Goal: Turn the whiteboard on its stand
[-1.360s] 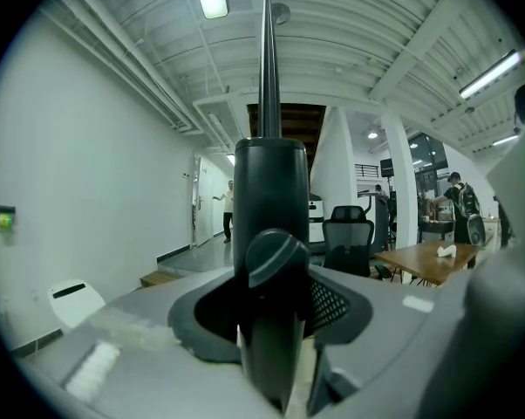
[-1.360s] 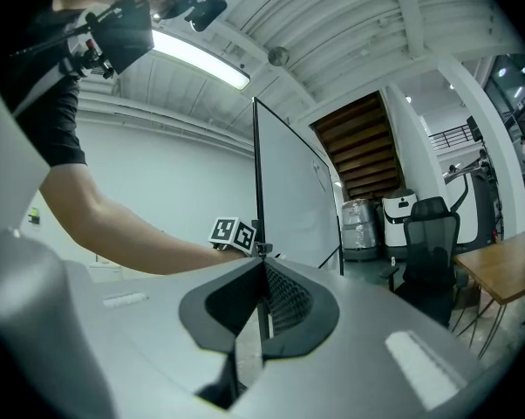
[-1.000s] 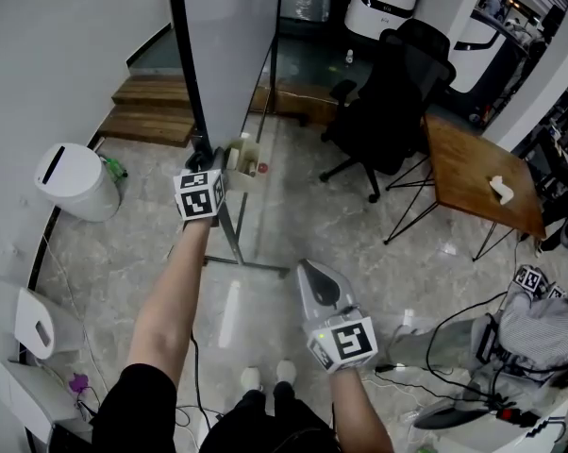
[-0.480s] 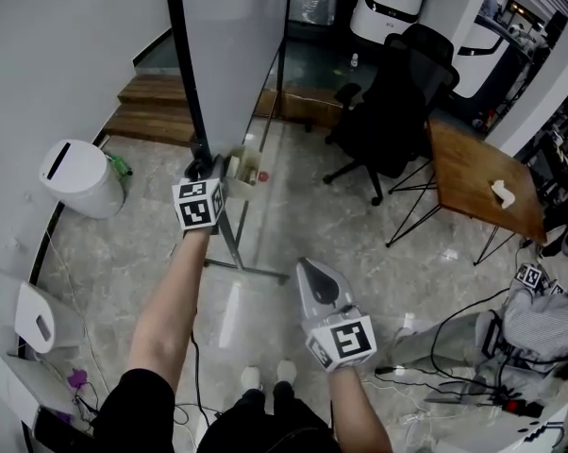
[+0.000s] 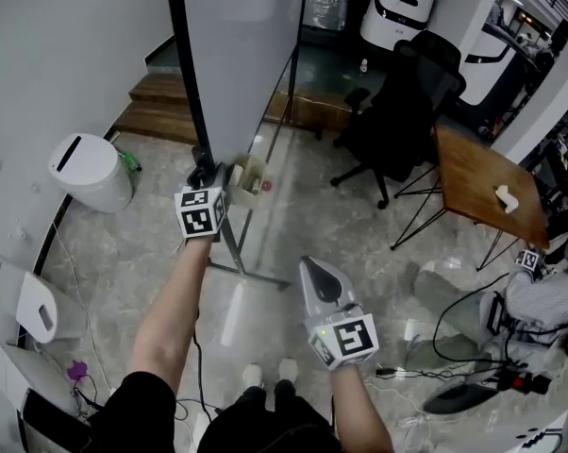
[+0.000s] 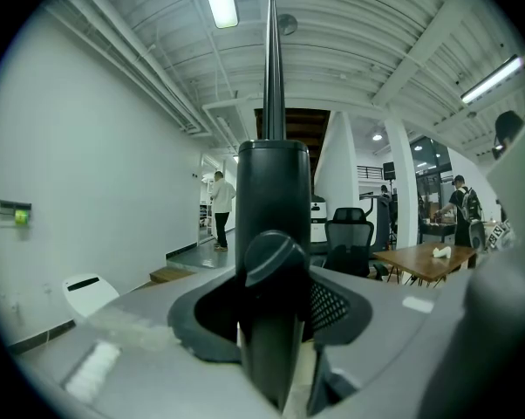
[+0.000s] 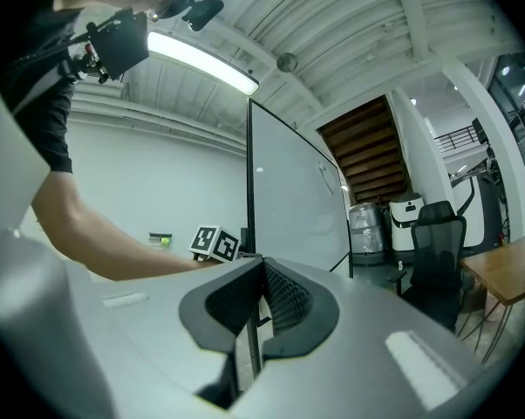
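Observation:
The whiteboard [image 5: 242,45] stands upright on its wheeled stand [image 5: 256,274], seen from above in the head view. My left gripper [image 5: 207,173] is shut on the board's black side frame [image 5: 185,64] just above a small marker tray [image 5: 249,179]. In the left gripper view the black frame post [image 6: 271,190] with its round knob [image 6: 276,256] fills the gap between the jaws. My right gripper [image 5: 314,272] hangs low near the stand's foot, shut and empty. In the right gripper view the whiteboard [image 7: 289,190] and the left gripper's marker cube [image 7: 214,243] show ahead.
A white bin [image 5: 91,173] stands left of the board, wooden steps [image 5: 161,102] behind it. A black office chair [image 5: 407,111] and a wooden table [image 5: 477,182] are to the right. Cables [image 5: 473,347] lie on the floor at right. A wall runs along the left.
The left gripper keeps its hold on the frame. The board's far edge sits slightly further right in the head view than a second ago. The right gripper has barely moved.

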`<state>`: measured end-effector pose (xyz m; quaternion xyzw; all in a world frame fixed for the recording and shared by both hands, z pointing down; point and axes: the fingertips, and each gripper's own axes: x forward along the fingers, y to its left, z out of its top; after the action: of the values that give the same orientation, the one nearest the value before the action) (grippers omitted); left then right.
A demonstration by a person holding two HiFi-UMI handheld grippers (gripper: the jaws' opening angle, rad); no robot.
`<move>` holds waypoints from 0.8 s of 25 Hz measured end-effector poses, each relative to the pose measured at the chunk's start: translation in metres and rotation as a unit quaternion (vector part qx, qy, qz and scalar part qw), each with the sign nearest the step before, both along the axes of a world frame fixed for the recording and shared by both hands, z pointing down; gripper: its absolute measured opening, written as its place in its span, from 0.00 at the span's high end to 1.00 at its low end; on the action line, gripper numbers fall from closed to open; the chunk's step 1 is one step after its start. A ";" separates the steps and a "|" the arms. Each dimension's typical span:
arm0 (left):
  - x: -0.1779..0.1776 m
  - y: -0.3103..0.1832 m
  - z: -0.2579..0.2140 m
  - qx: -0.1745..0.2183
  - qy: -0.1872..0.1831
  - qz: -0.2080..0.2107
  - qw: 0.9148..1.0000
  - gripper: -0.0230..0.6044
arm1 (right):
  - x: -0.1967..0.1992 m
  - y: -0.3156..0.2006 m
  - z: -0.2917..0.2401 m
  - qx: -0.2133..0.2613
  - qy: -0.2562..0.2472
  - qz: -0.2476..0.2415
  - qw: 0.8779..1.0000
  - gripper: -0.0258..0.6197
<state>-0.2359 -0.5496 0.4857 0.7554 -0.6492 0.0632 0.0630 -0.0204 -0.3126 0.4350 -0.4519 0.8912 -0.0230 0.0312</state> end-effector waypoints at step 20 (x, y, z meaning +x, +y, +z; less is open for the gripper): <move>0.040 0.031 -0.002 -0.008 0.000 0.001 1.000 0.68 | 0.031 0.012 -0.024 0.010 0.000 0.010 1.000 0.95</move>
<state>-0.1962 -0.5189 0.4832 0.7553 -0.6481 0.0685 0.0684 0.0102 -0.3011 0.4108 -0.4608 0.8867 -0.0143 0.0361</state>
